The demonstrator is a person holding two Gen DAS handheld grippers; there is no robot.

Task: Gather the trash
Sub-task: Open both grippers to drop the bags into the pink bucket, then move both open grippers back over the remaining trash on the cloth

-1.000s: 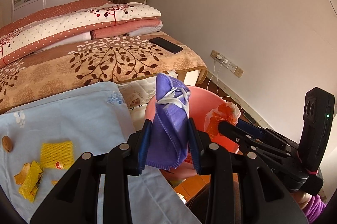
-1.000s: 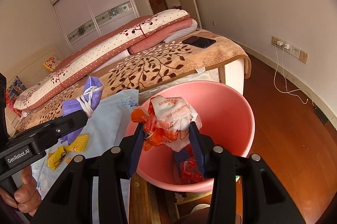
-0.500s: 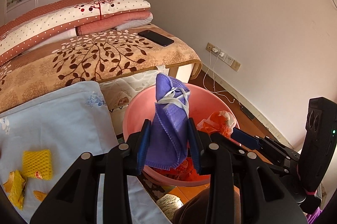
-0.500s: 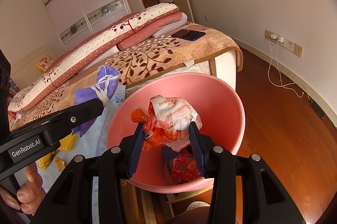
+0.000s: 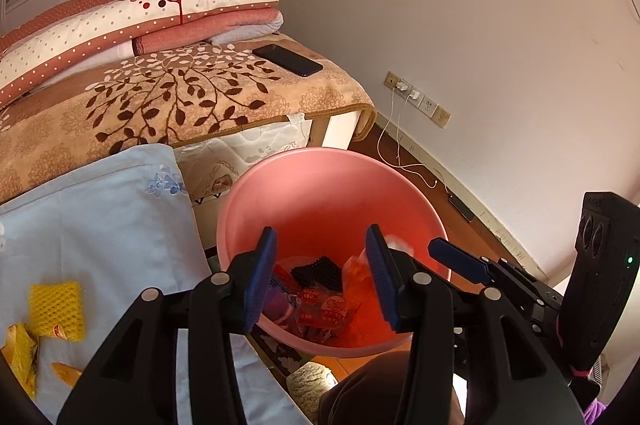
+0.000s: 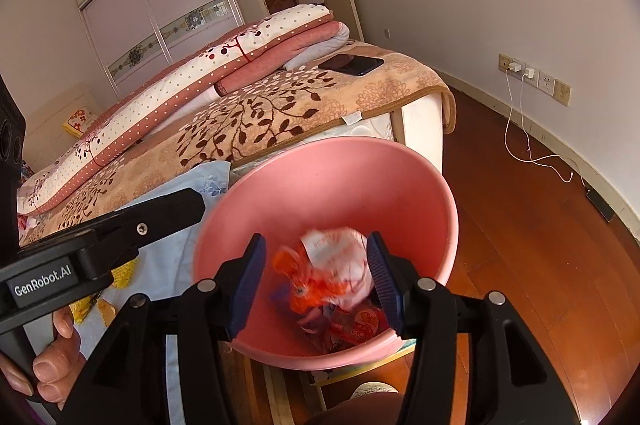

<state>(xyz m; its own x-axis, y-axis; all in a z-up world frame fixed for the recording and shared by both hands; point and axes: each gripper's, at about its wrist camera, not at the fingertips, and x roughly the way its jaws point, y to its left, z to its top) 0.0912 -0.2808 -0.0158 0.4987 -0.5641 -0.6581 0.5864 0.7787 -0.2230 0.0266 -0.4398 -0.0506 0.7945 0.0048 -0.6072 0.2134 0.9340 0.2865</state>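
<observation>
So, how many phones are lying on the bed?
1. One dark phone lies flat on the leaf-patterned blanket, near the bed's corner, beside the folded quilts. Others may be hidden.

One pink bin stands by the bed, and two grippers hang over it — the left gripper and the right gripper, both with jaws opening. One crumpled orange-and-white wrapper shows blurred between the right jaws, and several more wrappers lie in the bin, too jumbled to count. On the one light blue cloth lies one yellow foam net beside a few yellow scraps — and one dark phone lies on the blanket.
</observation>
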